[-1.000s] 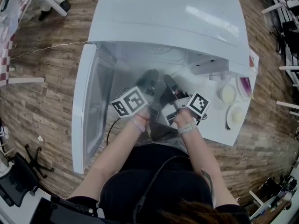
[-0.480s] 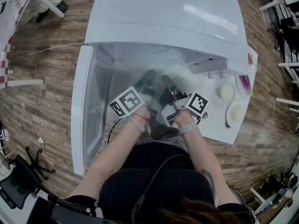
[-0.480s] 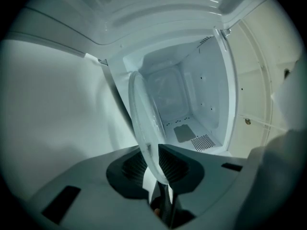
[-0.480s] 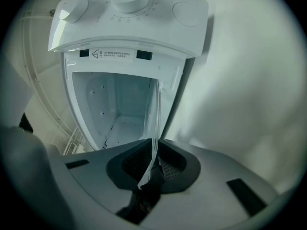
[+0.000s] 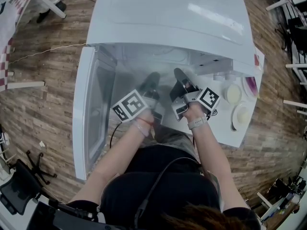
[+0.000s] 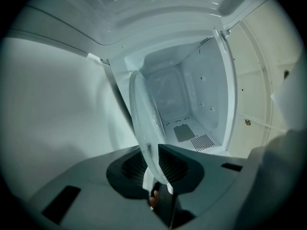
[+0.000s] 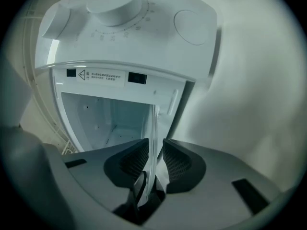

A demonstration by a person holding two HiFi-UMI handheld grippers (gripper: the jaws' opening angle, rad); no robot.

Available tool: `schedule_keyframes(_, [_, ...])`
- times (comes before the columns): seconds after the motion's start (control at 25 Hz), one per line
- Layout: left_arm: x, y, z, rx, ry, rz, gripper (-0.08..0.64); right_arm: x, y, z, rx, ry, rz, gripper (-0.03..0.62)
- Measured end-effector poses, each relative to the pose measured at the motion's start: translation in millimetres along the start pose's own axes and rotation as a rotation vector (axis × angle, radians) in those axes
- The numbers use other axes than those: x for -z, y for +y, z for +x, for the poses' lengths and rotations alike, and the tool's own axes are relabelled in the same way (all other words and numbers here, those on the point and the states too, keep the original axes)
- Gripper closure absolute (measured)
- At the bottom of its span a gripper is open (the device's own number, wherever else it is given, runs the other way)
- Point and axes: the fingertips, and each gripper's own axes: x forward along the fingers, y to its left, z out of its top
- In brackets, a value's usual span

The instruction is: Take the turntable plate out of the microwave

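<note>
The clear glass turntable plate [image 6: 144,114] shows edge-on at the mouth of the white microwave [image 5: 168,18]. In the left gripper view its rim runs between the ribbed pads of my left gripper [image 6: 154,153]. Those jaws have just been closing and now press on it. The plate's [image 7: 153,123] thin edge also sits between the close-set pads of my right gripper [image 7: 154,150], which is shut on it. From the head view, the left gripper [image 5: 153,78] and the right gripper [image 5: 180,75] reach side by side into the opening. The plate itself is hard to make out there.
The microwave door [image 5: 88,109] swings wide open on the left. The control panel with its round dials [image 5: 235,95] lies right of the opening, and one dial [image 7: 115,6] is close above the right gripper. A wooden floor surrounds the microwave, with chair legs [image 5: 33,164] at lower left.
My right gripper has shifted to the right, toward the control panel side of the opening. The left gripper has stayed where it was.
</note>
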Motion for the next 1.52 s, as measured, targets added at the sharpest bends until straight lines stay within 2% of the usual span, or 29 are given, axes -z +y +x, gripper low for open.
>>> schedule_keyframes(0.36, [2.0,1.0,-4.9,0.017,0.009,-0.024,0.495,1.8,5.4,18.7,-0.026,0.009,0.037,0.500])
schedule_keyframes(0.56, [2.7,2.0,-8.9,0.031,0.011,-0.038,0.499,1.5,10.0,23.3,-0.067,0.009,0.065,0.503])
schedule_keyframes(0.64, [2.6,3.5,-9.0,0.032,0.011,-0.038,0.499,2.2,7.1,24.1,-0.062,0.008,0.069,0.525])
schedule_keyframes(0.92, [-2.5,1.3,-9.4,0.042,-0.011,0.024,0.497,5.4,8.2,22.6,-0.091,0.008,0.086,0.544])
schedule_keyframes(1.2, [-18.4,3.2,-2.0,0.056,-0.050,0.036,0.497,7.5,7.6,19.5,-0.120,0.019,0.089,0.548])
schedule_keyframes(1.36, [-27.4,4.1,0.2,0.053,-0.081,0.021,0.497,10.9,9.8,18.3,-0.128,0.031,0.085,0.548])
schedule_keyframes(1.52, [-32.6,5.2,-0.1,0.059,-0.108,-0.032,0.497,15.7,12.9,16.2,-0.142,0.045,0.083,0.549])
